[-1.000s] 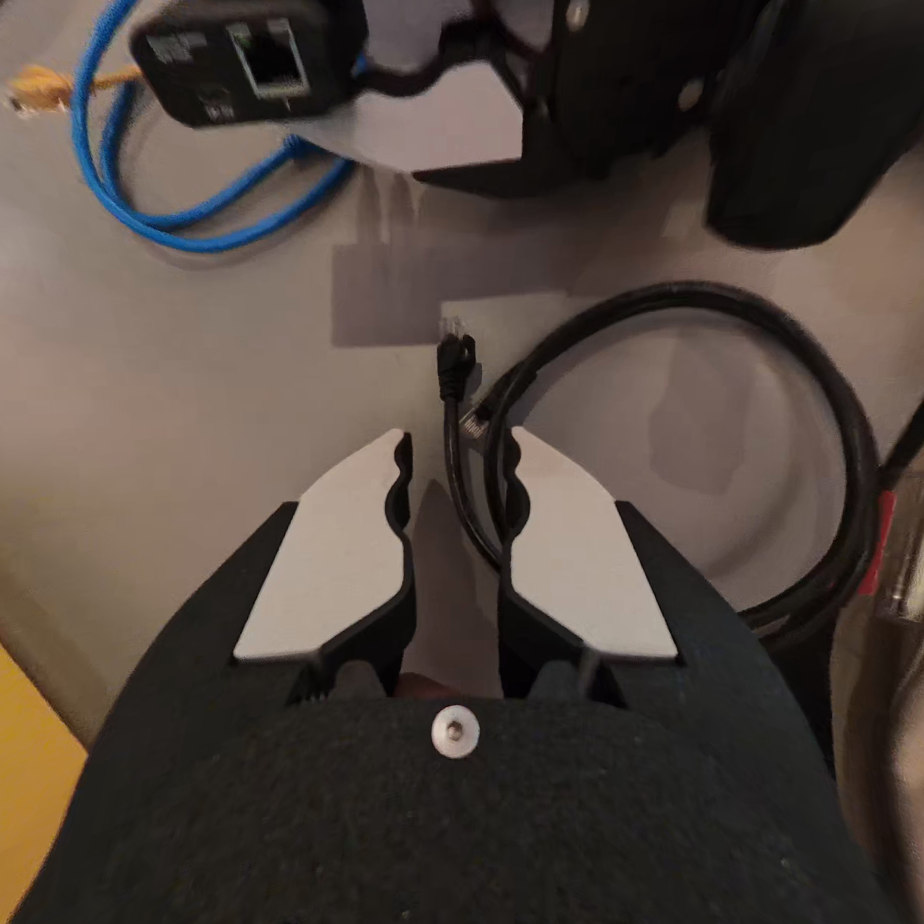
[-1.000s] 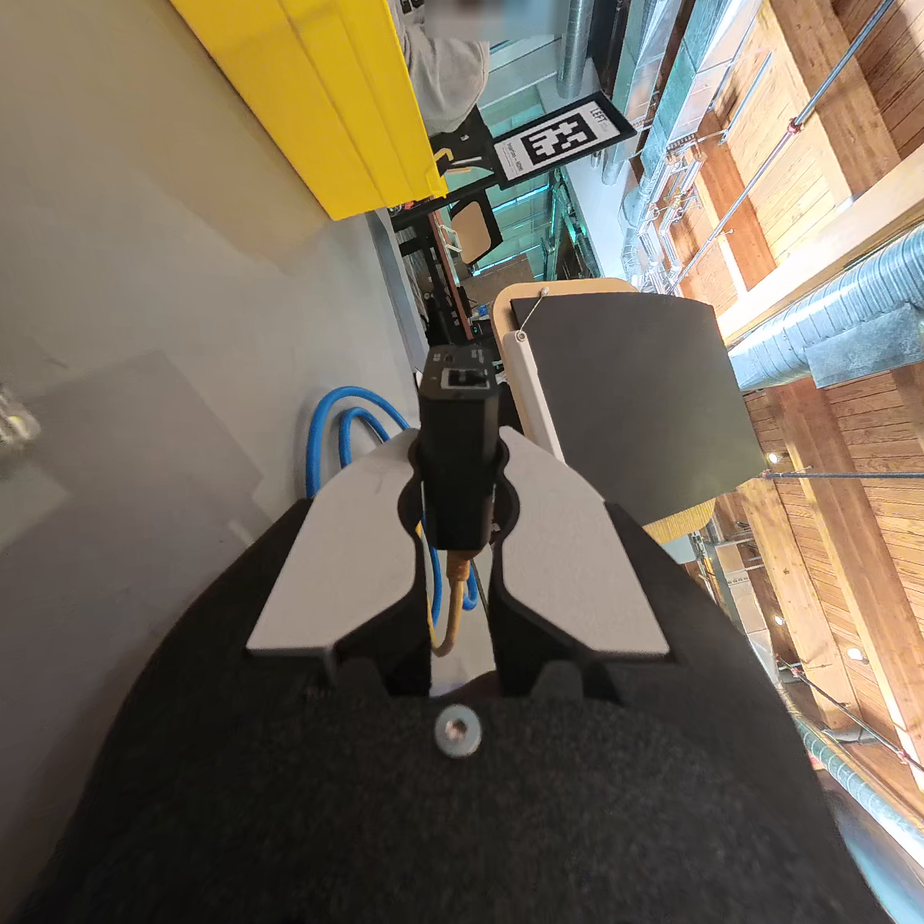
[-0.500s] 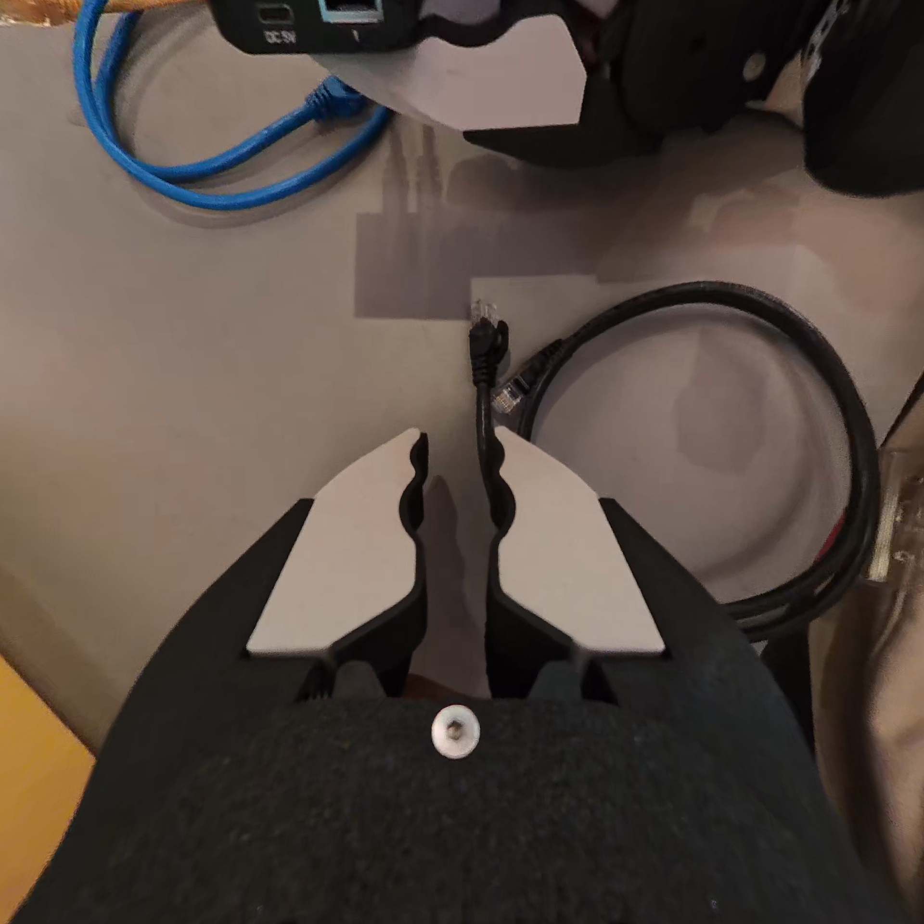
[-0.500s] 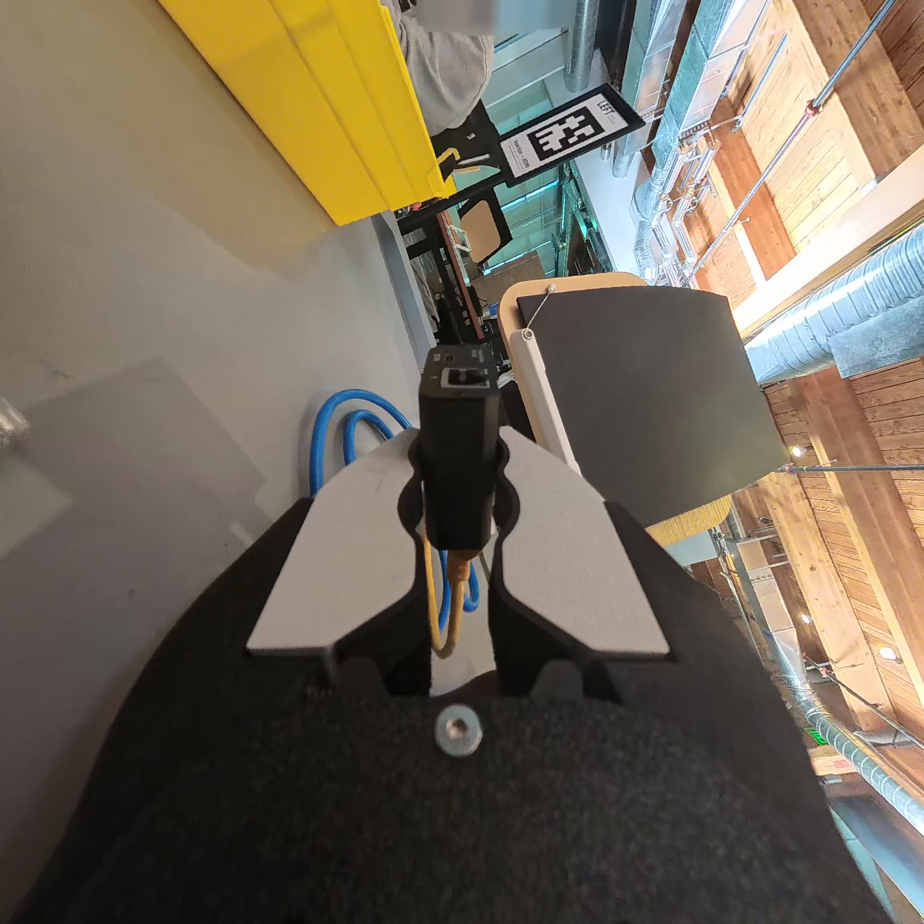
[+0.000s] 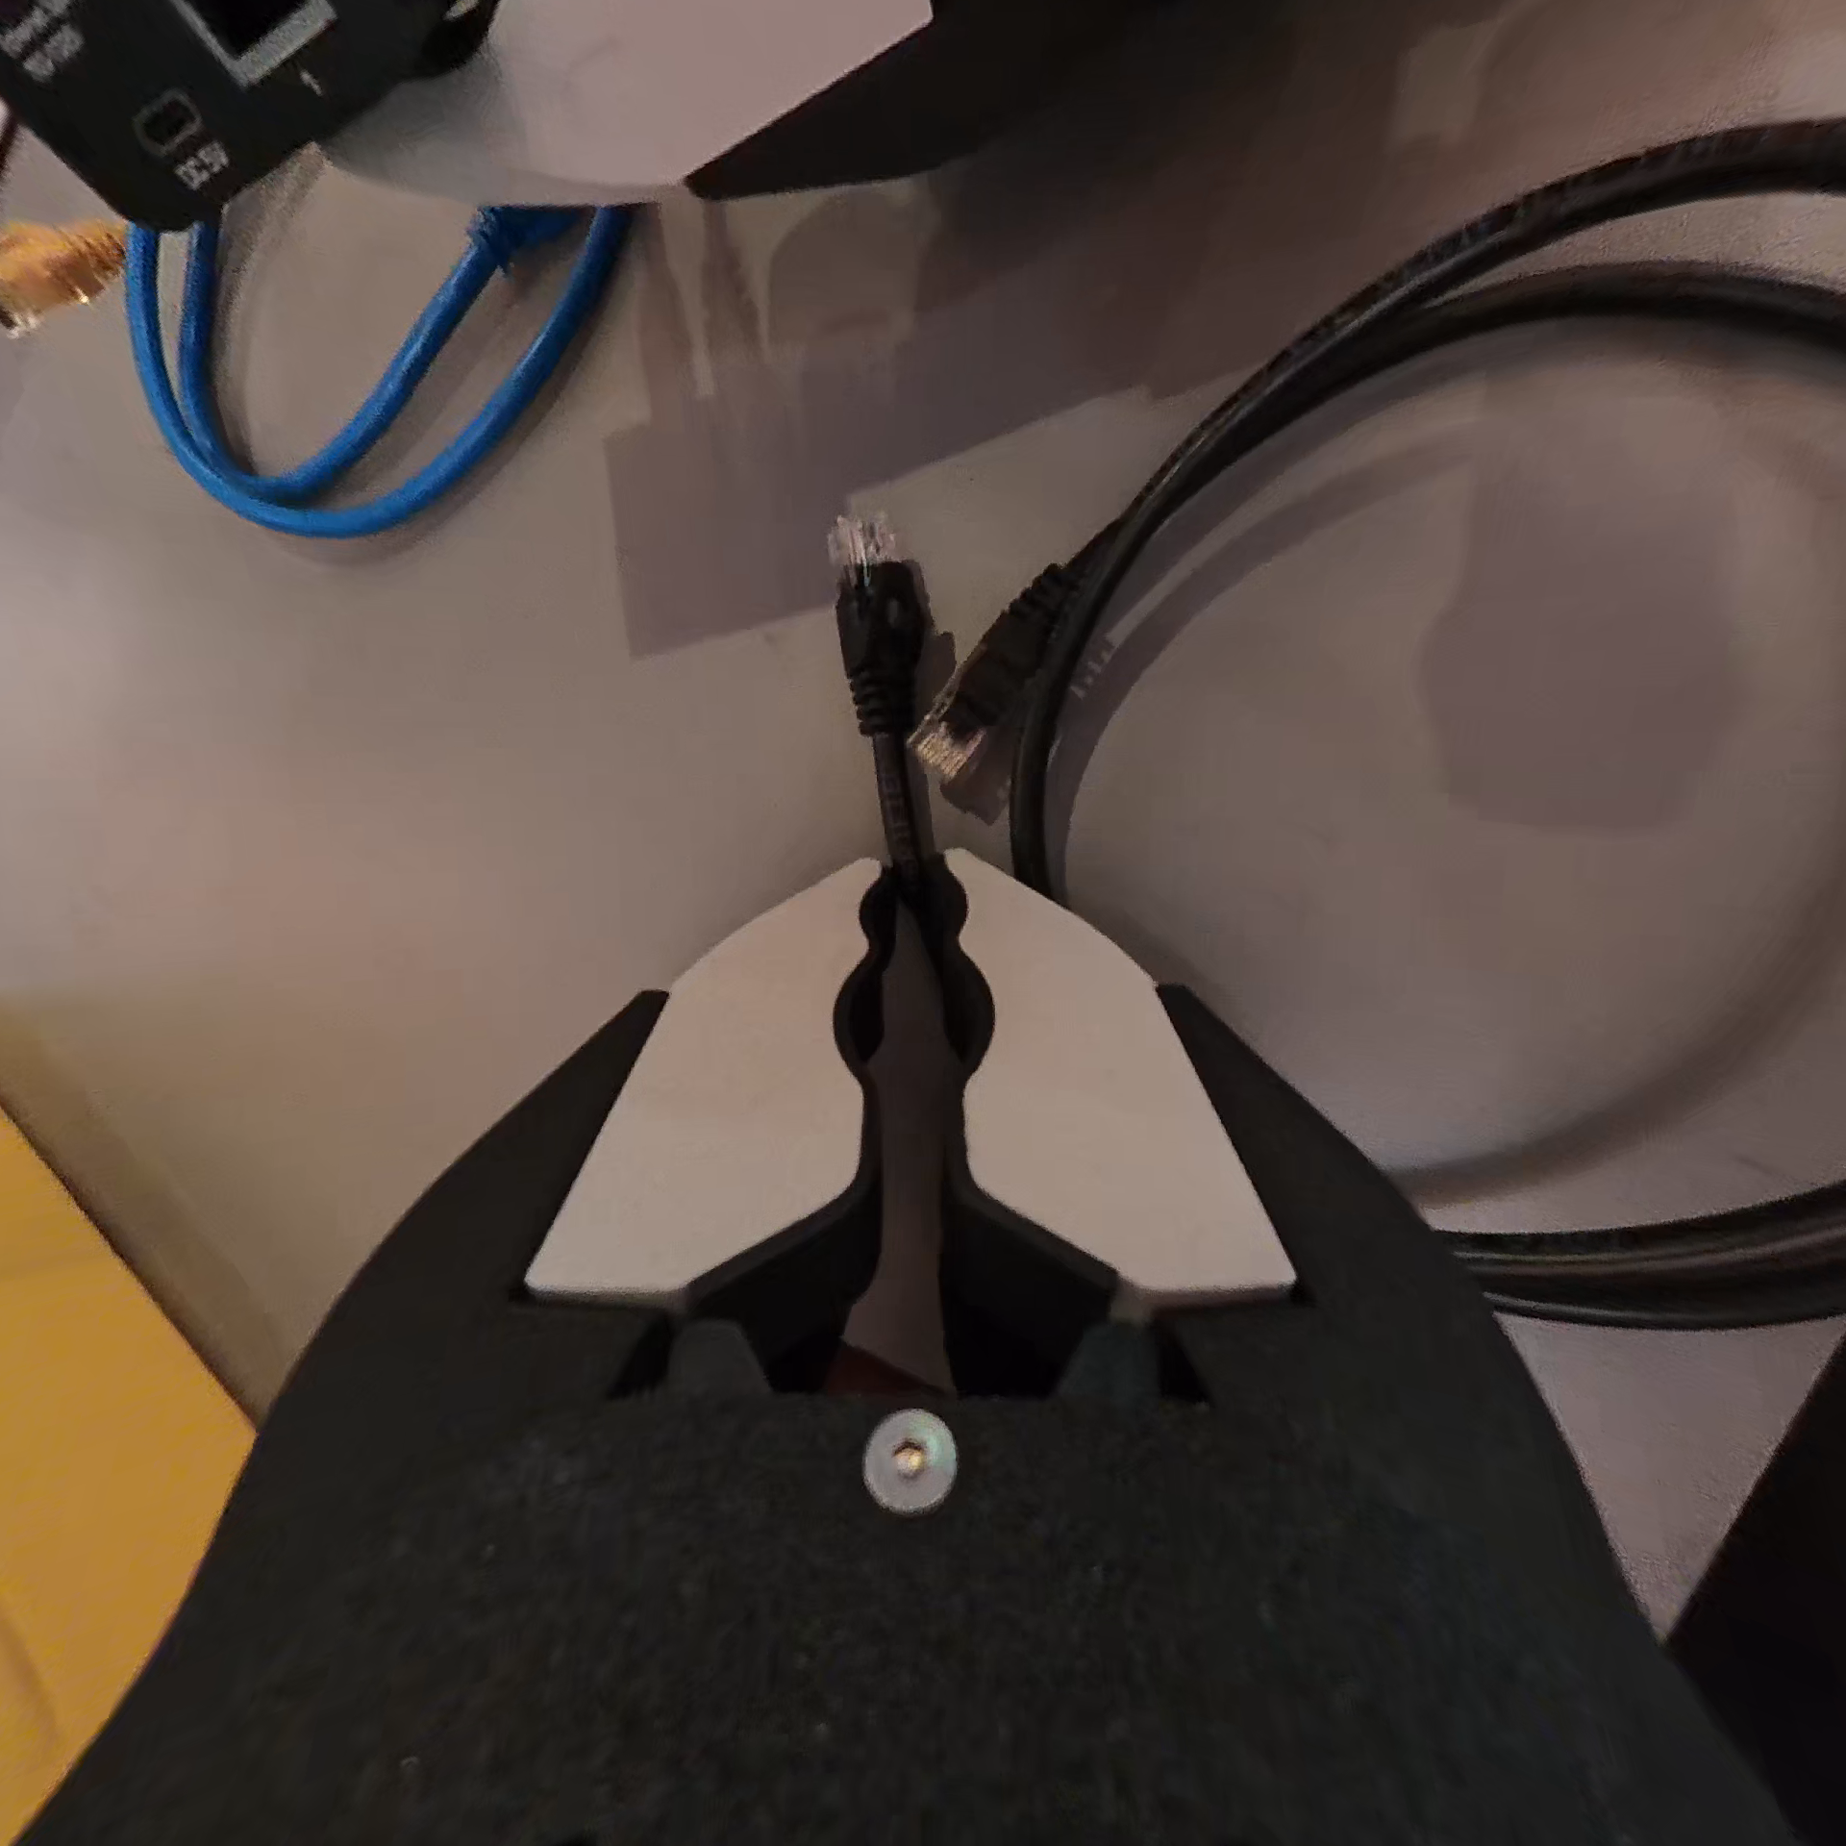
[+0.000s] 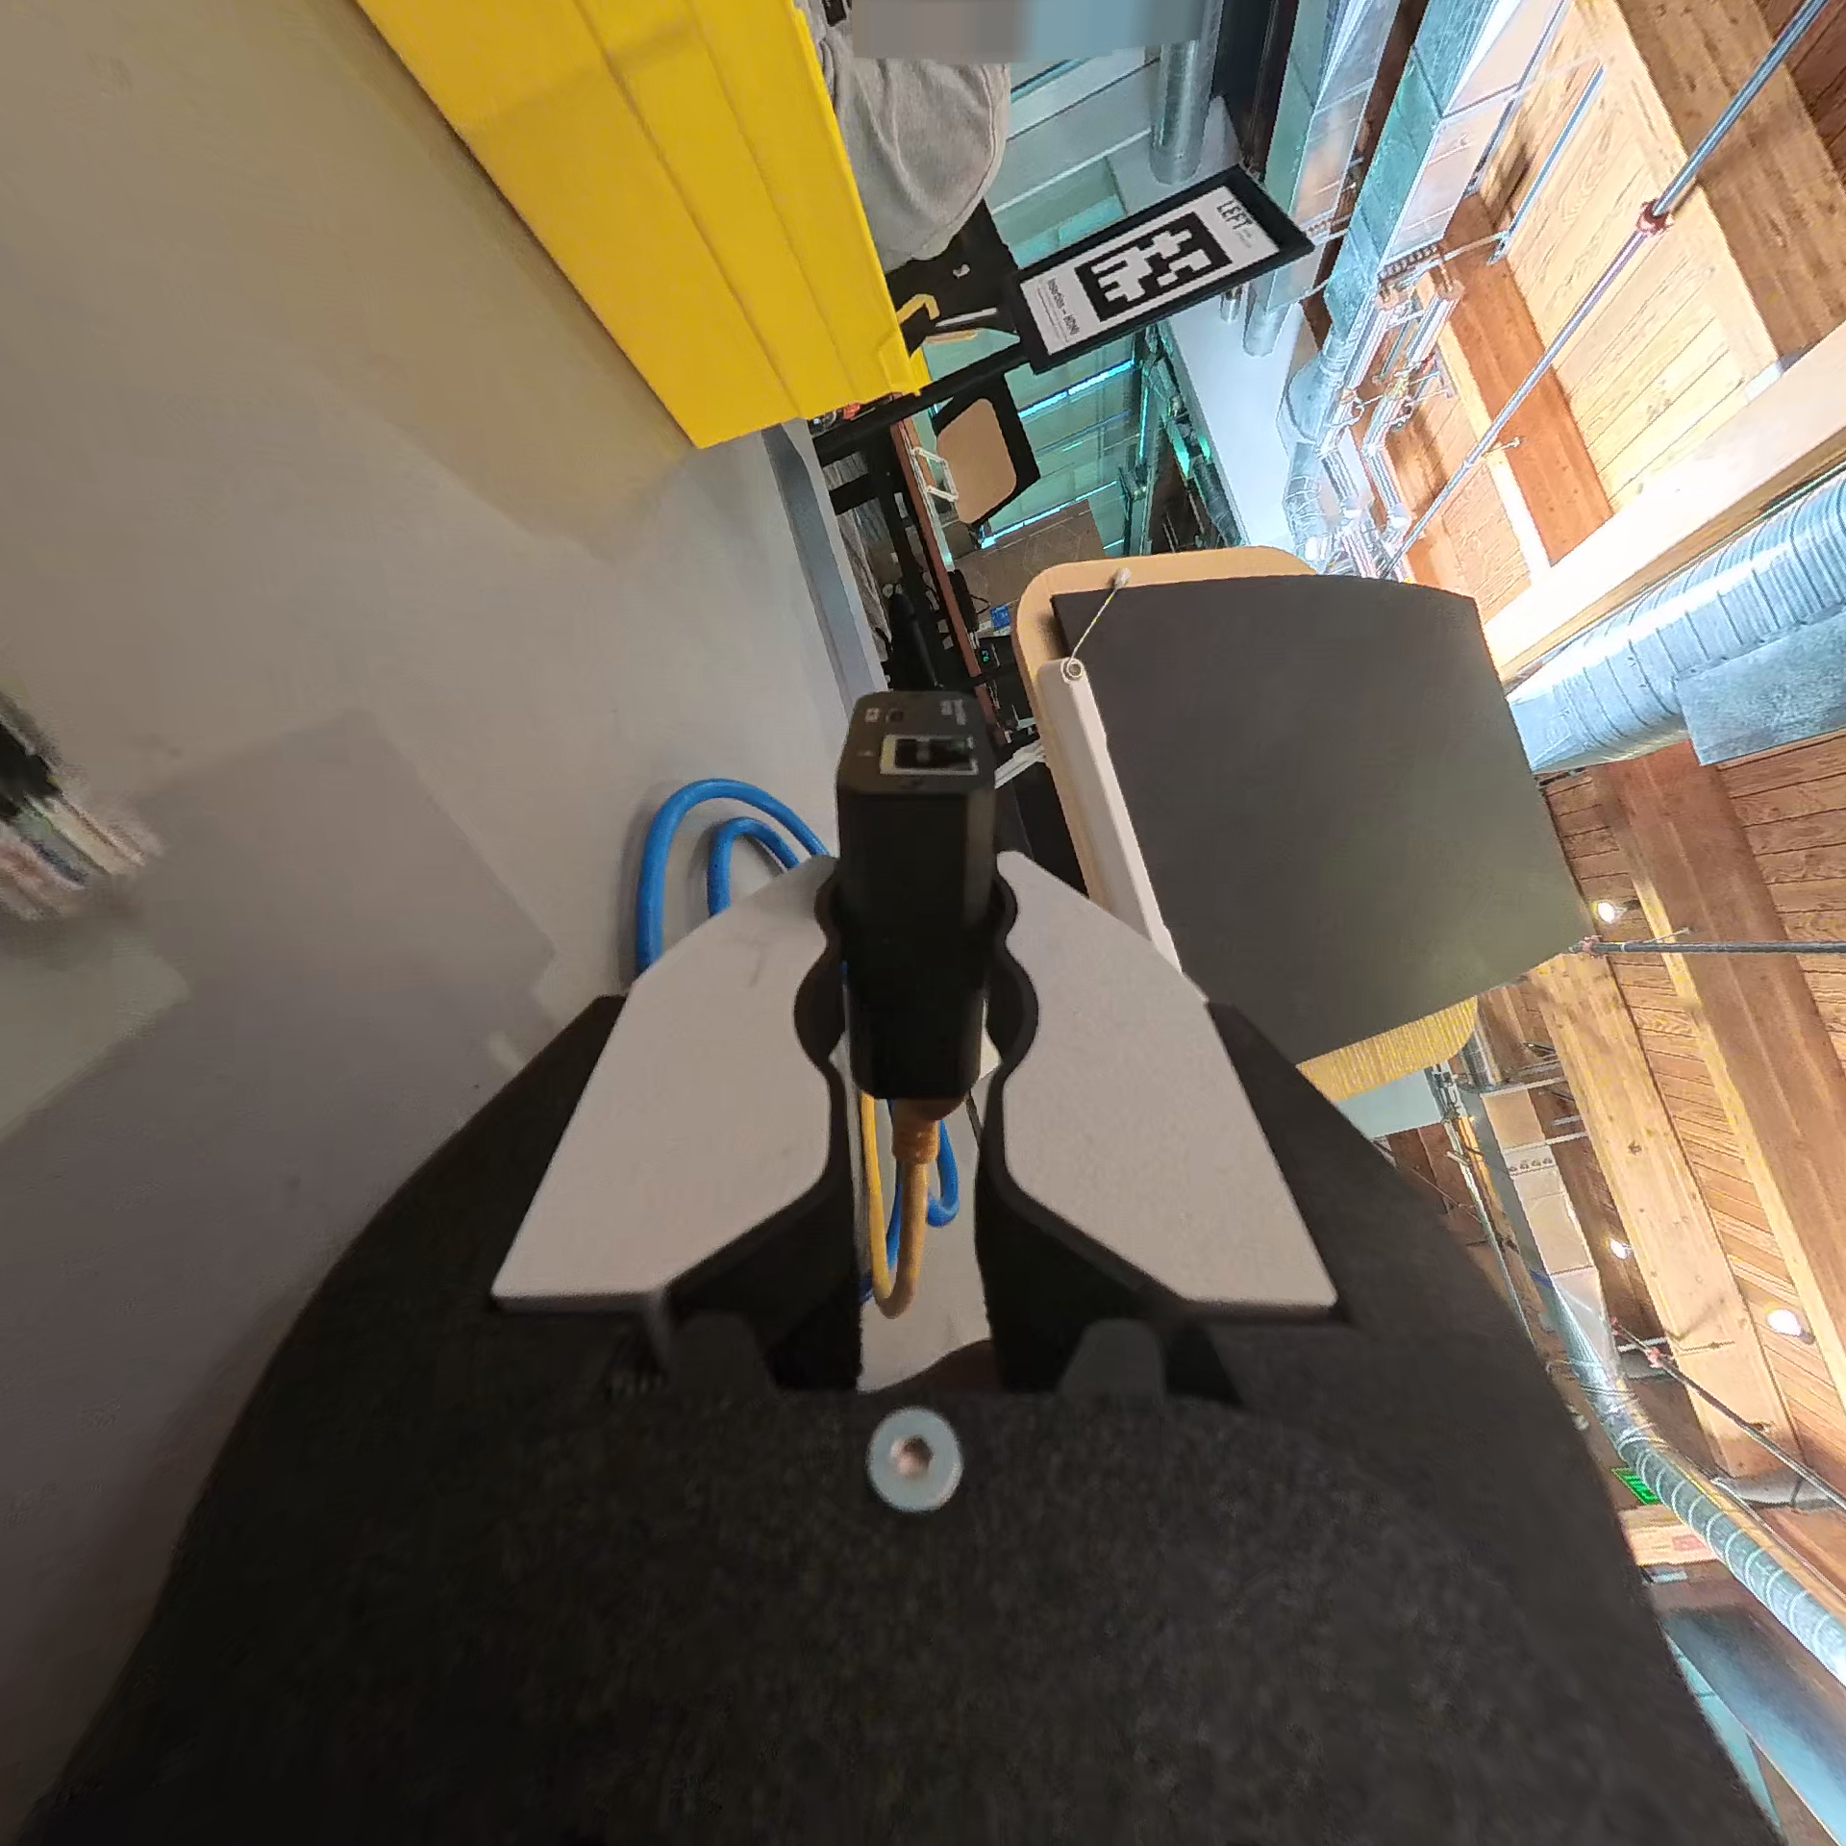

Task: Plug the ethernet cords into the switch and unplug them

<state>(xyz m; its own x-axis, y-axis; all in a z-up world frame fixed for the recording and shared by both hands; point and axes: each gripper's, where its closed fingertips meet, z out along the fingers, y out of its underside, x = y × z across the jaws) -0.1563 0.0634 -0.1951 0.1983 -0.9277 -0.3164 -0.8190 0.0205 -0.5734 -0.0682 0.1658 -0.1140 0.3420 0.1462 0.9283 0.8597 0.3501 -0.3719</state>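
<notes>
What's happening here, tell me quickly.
A person works two handheld grippers over a grey table. The left gripper is shut on the black ethernet cord just behind its plug, which points forward. The right gripper is clamped on the small black switch, its free port facing away. The black plug is not in yet. A blue cord lies coiled on the table.

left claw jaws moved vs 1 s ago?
Yes. The left claw has closed: its jaws, apart earlier beside the black cord, now pinch it just behind the plug, while the coil on the table lies much as before.
</notes>
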